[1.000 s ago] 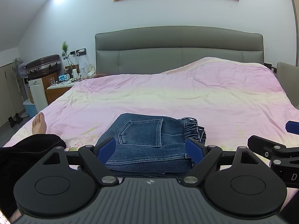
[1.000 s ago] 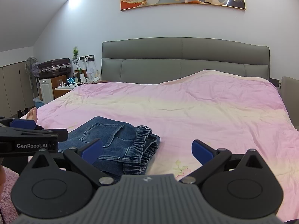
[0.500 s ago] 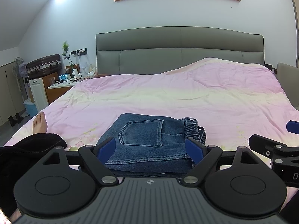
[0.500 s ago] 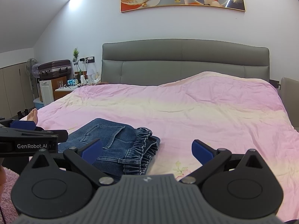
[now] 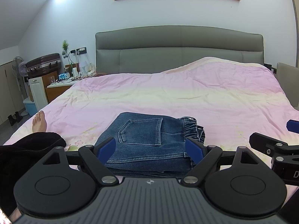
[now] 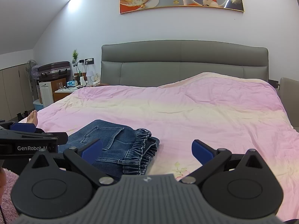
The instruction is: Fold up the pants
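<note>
On the near part of the bed (image 5: 168, 97), over a pink-and-cream duvet, lay the jeans (image 5: 149, 143): blue denim, folded into a compact rectangular stack, back pocket uppermost, elastic waistband gathered at the right edge.

Left gripper (image 5: 152, 147): fingers (image 5: 106, 147) spread wide, empty, hovering just short of the stack's near edge; the blue pads framed the stack on either side without visibly touching it.

Right gripper (image 6: 147, 149): fingers (image 6: 201, 150) spread wide, empty, held to the right of the jeans; its left pad overlapped the denim in view, its right pad sat over bare duvet.

Task status, judged: fold appears complete or nearly so; layers lay square, with a lower layer protruding slightly at the near edge.

Handling note, judged: any remaining step would be tidying. Press or nudge the near edge level so the layers align; keep both sets of fingers low and flat, and avoid pinching the top layer alone, which would drag the stack open. The bunched waistband is the thickest side and likeliest to spring.

Containers: light-blue plastic bin (image 5: 30, 105) on the floor left of the bed, contents not visible; dark suitcase (image 5: 44, 64) atop a cabinet, closed; drinking glass (image 5: 52, 79) on the nightstand, contents too small to tell.

Also present: a bare foot (image 5: 39, 122) at the bed's left edge.
</note>
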